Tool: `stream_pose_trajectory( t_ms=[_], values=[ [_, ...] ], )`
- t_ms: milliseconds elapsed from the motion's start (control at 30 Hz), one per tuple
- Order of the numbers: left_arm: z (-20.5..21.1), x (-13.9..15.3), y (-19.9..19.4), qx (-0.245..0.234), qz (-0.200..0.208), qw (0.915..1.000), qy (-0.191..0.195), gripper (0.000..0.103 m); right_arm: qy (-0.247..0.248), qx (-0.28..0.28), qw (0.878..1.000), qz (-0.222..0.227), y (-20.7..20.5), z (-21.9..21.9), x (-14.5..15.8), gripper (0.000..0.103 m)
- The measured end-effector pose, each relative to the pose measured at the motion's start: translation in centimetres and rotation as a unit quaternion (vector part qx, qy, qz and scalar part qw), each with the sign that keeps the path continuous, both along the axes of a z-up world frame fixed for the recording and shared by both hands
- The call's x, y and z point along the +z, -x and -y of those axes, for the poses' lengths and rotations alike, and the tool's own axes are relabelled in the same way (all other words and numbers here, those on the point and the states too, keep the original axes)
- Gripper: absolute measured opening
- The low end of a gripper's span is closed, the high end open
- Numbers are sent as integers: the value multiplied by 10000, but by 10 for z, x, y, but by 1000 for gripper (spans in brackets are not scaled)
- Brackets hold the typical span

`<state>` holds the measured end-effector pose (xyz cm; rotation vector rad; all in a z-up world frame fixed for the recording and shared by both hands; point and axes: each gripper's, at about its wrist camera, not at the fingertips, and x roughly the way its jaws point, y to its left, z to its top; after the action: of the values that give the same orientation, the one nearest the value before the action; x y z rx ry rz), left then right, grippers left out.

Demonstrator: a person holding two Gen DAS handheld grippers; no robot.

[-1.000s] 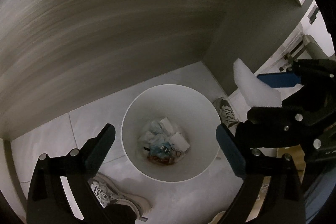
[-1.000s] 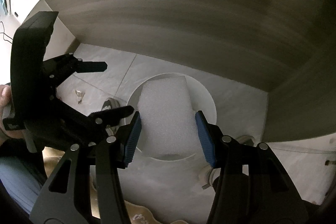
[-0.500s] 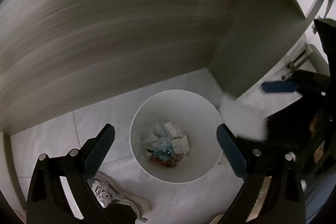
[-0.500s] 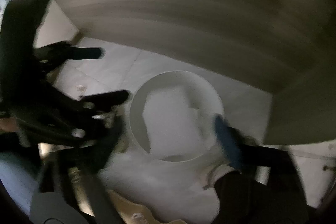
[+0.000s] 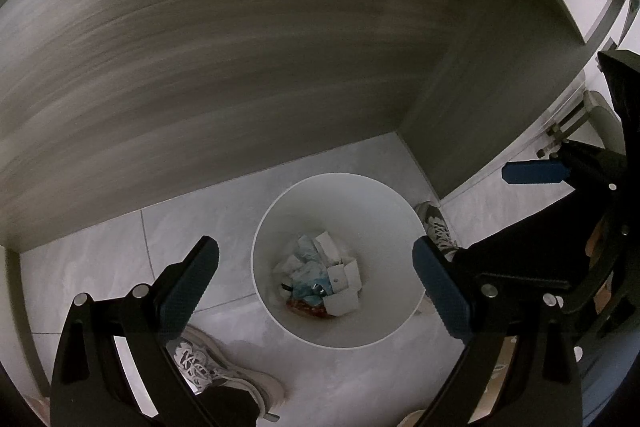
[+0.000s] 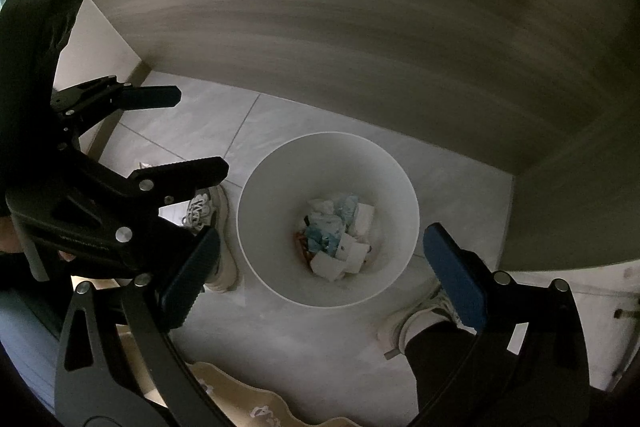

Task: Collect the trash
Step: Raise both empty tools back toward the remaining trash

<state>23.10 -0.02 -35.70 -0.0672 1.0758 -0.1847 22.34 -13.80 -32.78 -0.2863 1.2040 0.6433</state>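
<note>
Below, round smooth white bin [image 6: 256, 259], crumpled trash [image 6: 340, 235]

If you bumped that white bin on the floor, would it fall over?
Probably it would slide or wobble: the white bin looks thin, with only light paper scraps low inside. Its mouth is wider than its base, so a hard push might tip it.

Round white plastic bin [image 6: 256, 187] mouth open from above, trash pile [image 6: 338, 239] low at bottom. Grey wood-grain panel [image 6: 360, 7] overhangs behind; 2 pale sneakers [image 6: 218, 227] flank it on grey tiled floor [image 6: 192, 135].
</note>
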Motion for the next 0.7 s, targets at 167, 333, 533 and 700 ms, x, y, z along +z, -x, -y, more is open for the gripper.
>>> stream_pose_trajectory(
  t_ms=[167, 333, 533, 700],
  values=[
    [-1, 3, 2, 20, 53, 10000, 12, 96, 32, 39, 9999, 91, 1, -2, 3, 98],
    [0, 29, 20, -11, 309, 9995, -28, 96, 13, 16, 9997, 227, 19, -3, 17, 98],
    [-6, 76, 68, 146, 702, 9974, -73, 96, -215, 6, 9988, 442, 60, 7, 60, 98],
    [-16, 125, 111, 347, 1154, 9926, -145, 96, -359, 49, 9974, 625, 98, 18, 97, 98]
  ],
)
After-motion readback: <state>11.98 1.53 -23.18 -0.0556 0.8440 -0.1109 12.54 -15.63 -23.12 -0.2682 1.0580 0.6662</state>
